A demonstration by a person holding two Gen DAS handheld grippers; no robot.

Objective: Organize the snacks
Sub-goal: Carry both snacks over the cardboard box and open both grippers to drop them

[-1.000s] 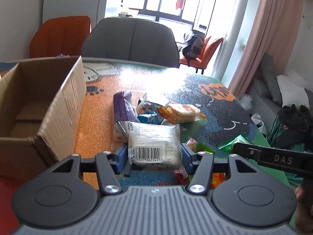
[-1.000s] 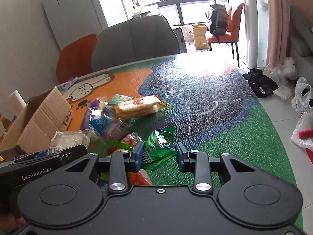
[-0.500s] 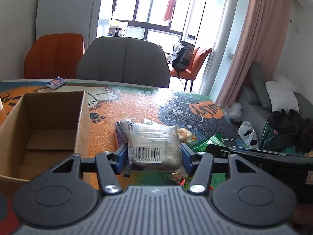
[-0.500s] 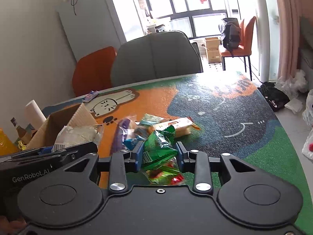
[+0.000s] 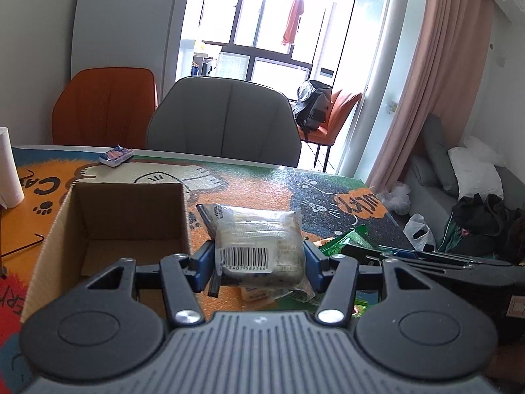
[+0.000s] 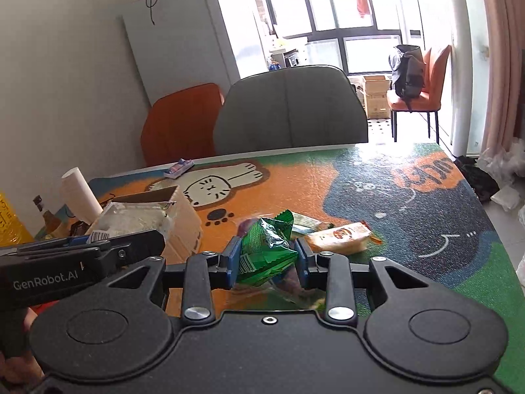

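Both grippers pinch snacks: left gripper [image 5: 257, 257] a clear barcoded packet [image 5: 259, 239], right gripper [image 6: 265, 257] a green bag [image 6: 265, 249].

The open brown cardboard box [image 5: 98, 229] at the left of the left wrist frame is unobstructed from above, its inside bare. Just beyond it the cartoon-printed surface [image 6: 410, 216] lies free, apart from a white paper roll [image 5: 8, 167] at far left. A loose orange-wrapped snack [image 6: 341, 238] and other packets clutter the middle; two chairs block the far edge
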